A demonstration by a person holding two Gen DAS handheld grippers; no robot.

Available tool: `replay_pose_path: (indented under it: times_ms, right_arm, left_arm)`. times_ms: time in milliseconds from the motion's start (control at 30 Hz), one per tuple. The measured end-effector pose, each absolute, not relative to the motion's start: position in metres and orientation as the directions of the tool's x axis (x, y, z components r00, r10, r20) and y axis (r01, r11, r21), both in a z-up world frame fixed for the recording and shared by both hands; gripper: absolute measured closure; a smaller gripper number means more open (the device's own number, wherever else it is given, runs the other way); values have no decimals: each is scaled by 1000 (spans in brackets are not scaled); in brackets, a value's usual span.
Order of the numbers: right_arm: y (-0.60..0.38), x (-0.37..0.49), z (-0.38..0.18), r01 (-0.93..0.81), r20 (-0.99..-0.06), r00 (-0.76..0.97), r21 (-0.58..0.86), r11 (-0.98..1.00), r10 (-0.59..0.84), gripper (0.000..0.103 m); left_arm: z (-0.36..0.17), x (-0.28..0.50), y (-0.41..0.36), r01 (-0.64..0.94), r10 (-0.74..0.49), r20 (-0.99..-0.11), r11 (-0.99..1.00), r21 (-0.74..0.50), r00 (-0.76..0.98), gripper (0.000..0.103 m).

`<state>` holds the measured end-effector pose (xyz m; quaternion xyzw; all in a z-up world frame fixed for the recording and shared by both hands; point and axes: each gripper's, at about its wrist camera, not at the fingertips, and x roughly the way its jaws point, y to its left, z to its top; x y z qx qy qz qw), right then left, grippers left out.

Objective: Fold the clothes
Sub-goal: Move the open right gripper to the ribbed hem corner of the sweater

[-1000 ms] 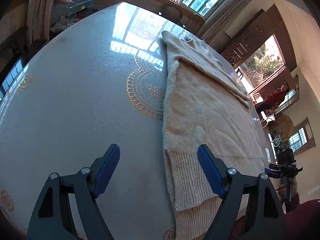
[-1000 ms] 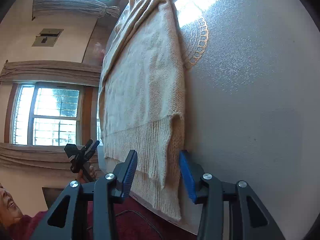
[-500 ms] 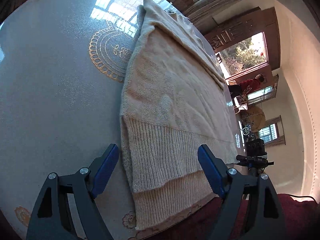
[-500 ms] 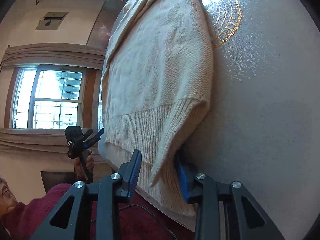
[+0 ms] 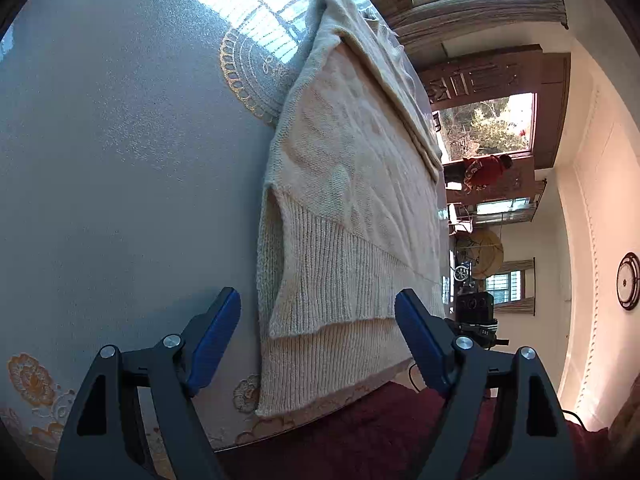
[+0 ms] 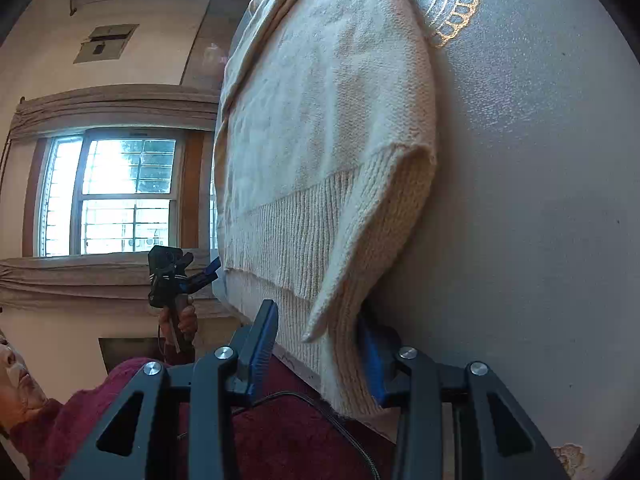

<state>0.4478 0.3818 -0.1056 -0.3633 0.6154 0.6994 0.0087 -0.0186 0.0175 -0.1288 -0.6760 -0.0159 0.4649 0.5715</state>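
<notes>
Lengthwise the sweater point(image 5: 352, 184) runs away, hem nearest; left tool point(image 5: 318, 334) wide, right tool point(image 6: 320, 344) half-open around hem

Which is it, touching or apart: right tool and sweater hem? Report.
Touching. Right wrist view: the sweater hem hangs between the jaws of the right tool, which have just been opening, and lies against one pad; the other pad stands clear.

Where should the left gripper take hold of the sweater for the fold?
Judging by its pose, the ribbed hem corner of the cream knit sweater, from the near table edge: the top layer lies loose there, between the left gripper's open jaws.
</notes>
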Motion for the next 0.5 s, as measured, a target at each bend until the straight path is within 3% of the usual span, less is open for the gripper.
replay_pose_path:
  times_ms: [233, 367, 500]
  right_arm:
    - [381, 416, -112, -400, -445, -760, 895, -199, -474, 63]
    - [383, 416, -105, -462, -523, -745, 852, -246, -414, 69]
    - [386, 430, -97, -521, -589, -729, 808, -274, -350, 66]
  left_arm:
    - [-135, 2, 29, -451, 548, -552, -321, -833, 629, 21]
    - [-132, -13, 15, -453, 570, -575, -358, -817, 587, 21]
    - [-130, -29, 2, -460, 594, -597, -387, -799, 539, 21]
